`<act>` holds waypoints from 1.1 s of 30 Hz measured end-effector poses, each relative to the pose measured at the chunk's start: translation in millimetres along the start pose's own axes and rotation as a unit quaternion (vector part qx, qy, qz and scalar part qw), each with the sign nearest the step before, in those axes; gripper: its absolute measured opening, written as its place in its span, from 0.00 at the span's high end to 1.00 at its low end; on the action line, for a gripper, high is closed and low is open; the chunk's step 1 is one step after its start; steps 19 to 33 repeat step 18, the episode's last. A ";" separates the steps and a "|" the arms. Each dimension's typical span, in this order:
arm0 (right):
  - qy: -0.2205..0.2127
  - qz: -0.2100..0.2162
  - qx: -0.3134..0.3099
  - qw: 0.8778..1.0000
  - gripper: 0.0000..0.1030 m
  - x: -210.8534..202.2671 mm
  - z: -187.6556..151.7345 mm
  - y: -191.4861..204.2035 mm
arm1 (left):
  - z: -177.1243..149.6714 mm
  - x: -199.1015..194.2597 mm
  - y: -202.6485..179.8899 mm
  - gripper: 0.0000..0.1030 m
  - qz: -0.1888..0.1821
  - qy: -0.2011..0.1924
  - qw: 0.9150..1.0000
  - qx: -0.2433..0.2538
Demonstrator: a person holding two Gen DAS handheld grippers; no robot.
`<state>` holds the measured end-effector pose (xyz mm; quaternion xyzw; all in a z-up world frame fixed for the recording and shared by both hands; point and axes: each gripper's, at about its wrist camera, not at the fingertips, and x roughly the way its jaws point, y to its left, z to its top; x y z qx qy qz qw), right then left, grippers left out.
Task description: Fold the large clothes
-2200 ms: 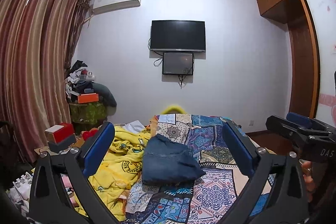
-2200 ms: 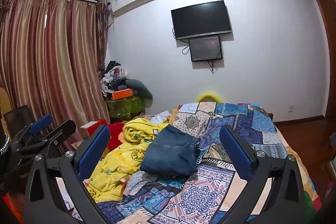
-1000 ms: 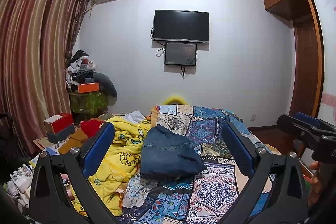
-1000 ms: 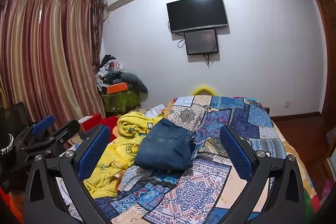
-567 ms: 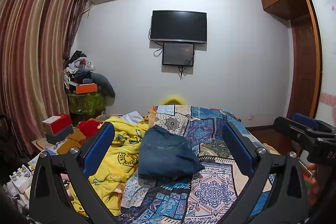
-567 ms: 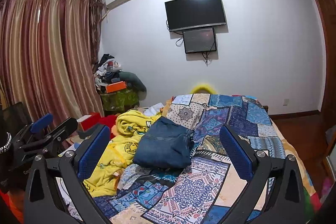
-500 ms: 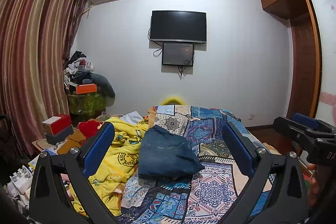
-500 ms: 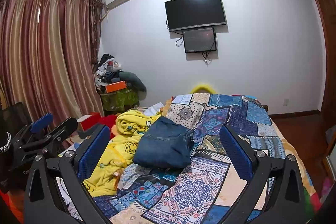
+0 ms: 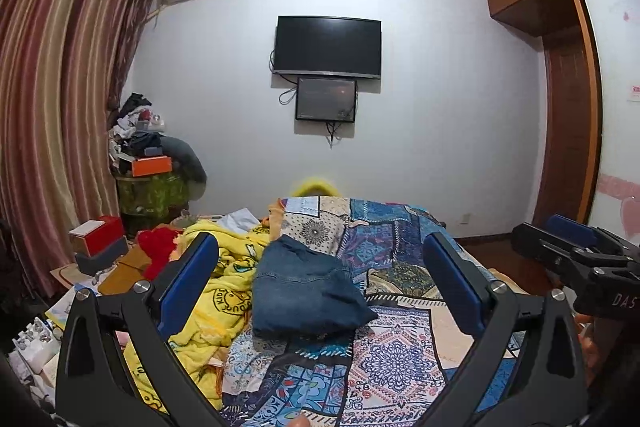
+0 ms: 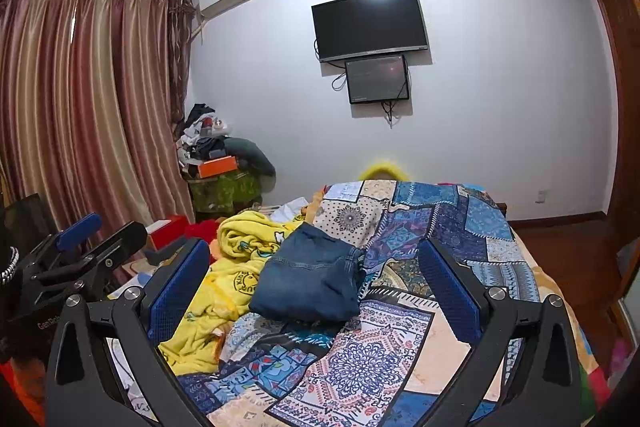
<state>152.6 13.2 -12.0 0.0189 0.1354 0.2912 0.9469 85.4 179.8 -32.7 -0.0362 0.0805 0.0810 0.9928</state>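
I am holding my left gripper [image 9: 320, 283] and right gripper [image 10: 314, 283] wide apart, empty, facing folded jeans [image 9: 304, 291] lying on the patchwork bedspread [image 9: 400, 347].

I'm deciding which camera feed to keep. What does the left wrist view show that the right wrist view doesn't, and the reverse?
Only the left wrist view shows the wooden wardrobe and the right gripper at its right edge. Only the right wrist view shows the left gripper at its left edge and more of the striped curtain. Both show open jaws framing the folded jeans on the patchwork quilt, the yellow blanket beside them, and the wall television.
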 end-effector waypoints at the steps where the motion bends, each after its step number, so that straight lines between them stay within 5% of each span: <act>1: 0.000 0.000 -0.001 1.000 0.00 0.2 0.1 0.2 | -0.5 -0.3 -0.3 0.01 0.002 -0.002 1.000 0.001; 33: 0.000 -0.010 -0.003 1.000 0.00 2.2 0.4 -0.9 | -3.8 1.2 -3.5 0.01 -0.014 -0.002 1.000 0.009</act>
